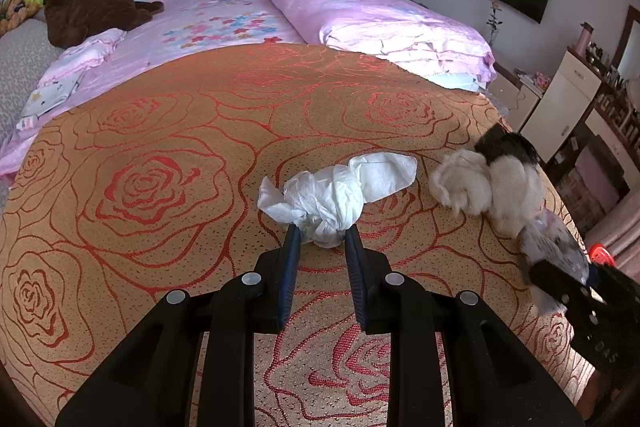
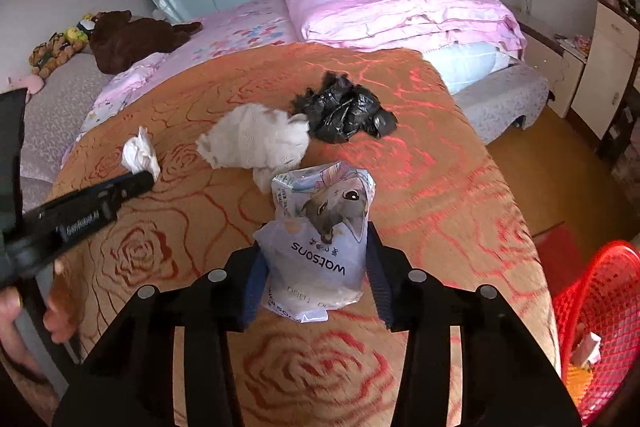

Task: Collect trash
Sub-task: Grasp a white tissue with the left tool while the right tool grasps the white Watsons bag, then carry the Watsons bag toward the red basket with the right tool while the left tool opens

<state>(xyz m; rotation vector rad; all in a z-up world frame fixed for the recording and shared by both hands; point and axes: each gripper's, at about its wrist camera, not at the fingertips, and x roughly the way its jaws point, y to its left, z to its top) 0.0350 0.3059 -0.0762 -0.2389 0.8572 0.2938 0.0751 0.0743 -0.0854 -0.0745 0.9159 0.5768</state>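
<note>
Tissue wad (image 1: 336,201) at twelve o'clock between spread left tongs (image 1: 320,233) on the rose bedspread (image 1: 160,131): pinch squarely at its bulk, then carry toward the red basket (image 2: 600,307) at four o'clock, right tongs (image 2: 316,267) gripping the Watsons bag (image 2: 320,239).

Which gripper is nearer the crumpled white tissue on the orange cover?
Left. The left gripper has its fingertips on either side of the crumpled white tissue. The right gripper is off to its right, holding a Watsons packet.
</note>
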